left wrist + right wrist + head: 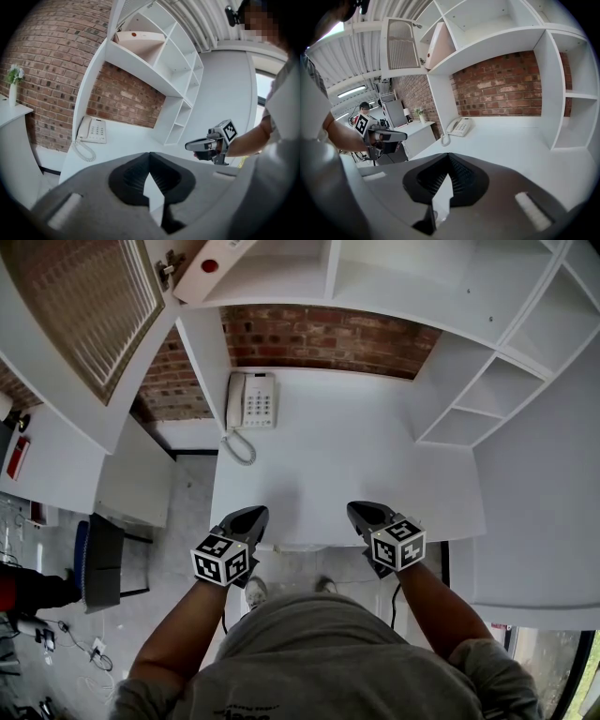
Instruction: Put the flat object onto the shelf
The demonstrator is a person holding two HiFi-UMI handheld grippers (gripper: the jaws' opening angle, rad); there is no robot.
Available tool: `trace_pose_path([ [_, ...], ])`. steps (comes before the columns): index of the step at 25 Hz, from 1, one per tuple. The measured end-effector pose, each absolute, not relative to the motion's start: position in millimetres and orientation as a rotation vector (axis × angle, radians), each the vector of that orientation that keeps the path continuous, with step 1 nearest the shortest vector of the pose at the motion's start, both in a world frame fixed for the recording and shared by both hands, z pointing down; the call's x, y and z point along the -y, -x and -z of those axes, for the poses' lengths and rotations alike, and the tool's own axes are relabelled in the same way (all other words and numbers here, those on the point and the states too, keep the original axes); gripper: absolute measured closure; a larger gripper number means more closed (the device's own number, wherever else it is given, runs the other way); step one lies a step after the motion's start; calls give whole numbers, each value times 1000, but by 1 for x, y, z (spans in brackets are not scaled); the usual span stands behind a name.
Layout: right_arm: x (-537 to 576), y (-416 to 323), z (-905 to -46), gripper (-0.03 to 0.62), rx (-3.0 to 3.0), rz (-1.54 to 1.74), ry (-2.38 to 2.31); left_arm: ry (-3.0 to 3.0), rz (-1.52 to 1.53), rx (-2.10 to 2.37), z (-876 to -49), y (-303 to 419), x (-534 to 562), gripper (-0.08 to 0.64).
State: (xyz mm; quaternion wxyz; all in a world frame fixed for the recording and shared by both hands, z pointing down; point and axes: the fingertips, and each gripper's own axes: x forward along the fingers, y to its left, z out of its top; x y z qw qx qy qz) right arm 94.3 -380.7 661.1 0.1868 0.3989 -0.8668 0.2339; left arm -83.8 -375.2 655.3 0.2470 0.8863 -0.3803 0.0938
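Observation:
The flat object, a cream box with a red dot (211,263), lies tilted on the upper shelf (281,294) above the desk; it also shows in the left gripper view (140,36) and the right gripper view (440,44). My left gripper (255,513) hovers at the desk's near edge, shut with nothing between its jaws (150,154). My right gripper (360,509) is level with it to the right, also shut and empty (448,155). Each gripper appears in the other's view: the right one (190,146) and the left one (404,136).
A white telephone (251,401) with a coiled cord sits at the back left of the white desk (347,456). Open cubby shelves (469,413) stand at the right. A brick wall (319,334) runs behind. A louvred cabinet door (89,306) hangs open at the upper left.

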Motion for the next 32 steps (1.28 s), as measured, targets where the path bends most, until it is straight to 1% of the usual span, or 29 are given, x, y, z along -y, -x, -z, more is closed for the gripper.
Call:
trace_pose_path([
  [11,395,-102,-657,583,2438,-679,-1169,-2411,-234,1047,-652,84,391,560],
  [32,397,-107,-650,584,2449,-658,-1165,-2415,-242,1028,-652,78,388,560],
])
